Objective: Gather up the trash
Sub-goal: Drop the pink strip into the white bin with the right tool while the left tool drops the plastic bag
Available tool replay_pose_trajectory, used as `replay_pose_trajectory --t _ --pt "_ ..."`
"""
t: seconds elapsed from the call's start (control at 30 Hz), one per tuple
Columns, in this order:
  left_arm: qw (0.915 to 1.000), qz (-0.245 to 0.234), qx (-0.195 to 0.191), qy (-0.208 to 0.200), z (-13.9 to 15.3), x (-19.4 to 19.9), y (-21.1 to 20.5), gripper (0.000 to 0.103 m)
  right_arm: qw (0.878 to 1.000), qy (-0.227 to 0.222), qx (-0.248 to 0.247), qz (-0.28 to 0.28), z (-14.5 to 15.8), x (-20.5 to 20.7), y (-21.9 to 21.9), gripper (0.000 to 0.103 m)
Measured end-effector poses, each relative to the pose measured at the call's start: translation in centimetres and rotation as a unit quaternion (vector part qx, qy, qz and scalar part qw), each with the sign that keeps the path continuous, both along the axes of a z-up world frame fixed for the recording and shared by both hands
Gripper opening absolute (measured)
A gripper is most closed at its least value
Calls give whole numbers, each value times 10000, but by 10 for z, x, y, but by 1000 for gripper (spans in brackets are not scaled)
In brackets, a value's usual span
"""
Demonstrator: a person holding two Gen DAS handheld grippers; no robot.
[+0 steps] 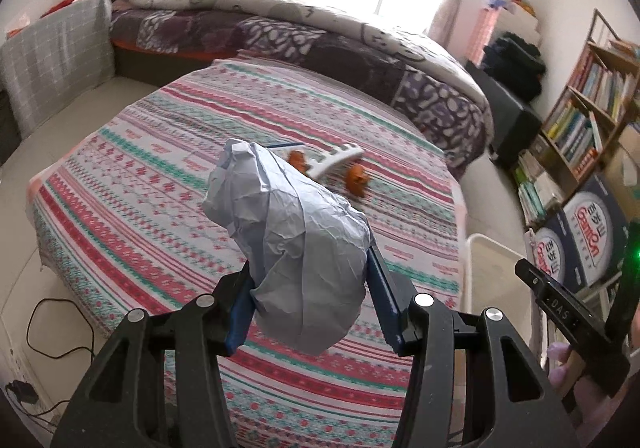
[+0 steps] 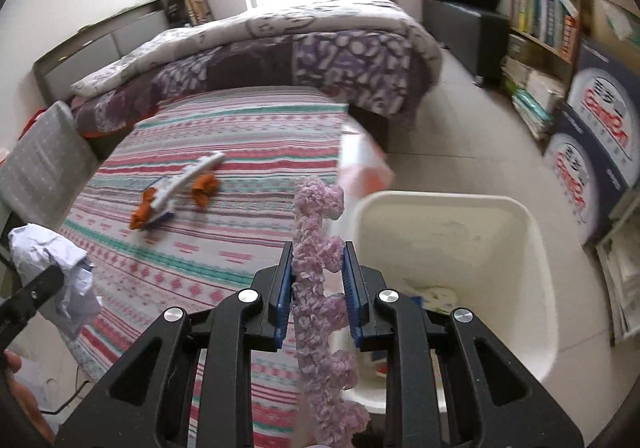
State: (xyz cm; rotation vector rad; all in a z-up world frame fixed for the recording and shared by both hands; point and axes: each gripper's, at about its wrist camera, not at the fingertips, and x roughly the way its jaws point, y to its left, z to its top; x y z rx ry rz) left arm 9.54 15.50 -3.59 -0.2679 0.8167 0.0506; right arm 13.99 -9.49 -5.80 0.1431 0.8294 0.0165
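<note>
My left gripper (image 1: pixel 310 268) is shut on a crumpled pale blue paper ball (image 1: pixel 292 240), held above the striped cloth-covered table (image 1: pixel 160 184). The paper ball also shows in the right wrist view (image 2: pixel 56 268). My right gripper (image 2: pixel 318 268) is shut on a strip of pink fluffy garland (image 2: pixel 320 288), held at the table's right edge beside a white bin (image 2: pixel 536 260) that has some trash in it. On the table lie a white comb-like plastic piece (image 1: pixel 336 162) and two orange scraps (image 1: pixel 357 178), also seen in the right wrist view (image 2: pixel 206 188).
A bed with a purple and white quilt (image 1: pixel 320 32) stands behind the table. A bookshelf (image 1: pixel 588 104) and blue cartons (image 2: pixel 600 152) stand at the right. A grey padded chair (image 1: pixel 56 56) is at the left. Black cables (image 1: pixel 44 332) lie on the floor.
</note>
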Motion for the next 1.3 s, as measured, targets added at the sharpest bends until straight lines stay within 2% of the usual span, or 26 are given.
replay_pose_trajectory --t 0.5,0.73,0.83,0.9,1.1,1.3 --pt "9966 -795 215 90 -4 8 -74 51 9959 246 31 -875 -16 -11 -73 25" --pt "9919 -1239 238 149 -5 16 -118 51 9906 327 109 -1323 -22 -16 -107 52" --pt "9896 -1407 218 184 -5 22 -136 51 9873 307 82 -1556 -21 -22 -121 78" --pt "9878 -1530 175 238 -6 28 -151 51 9850 280 65 -1703 -21 -26 -131 85" --pt "9829 -1798 154 378 -11 39 -186 51 9776 317 155 -2075 -24 -37 -164 91" --pt "9777 -2030 120 530 -18 48 -215 52 9705 414 186 -2367 -31 -51 -190 92"
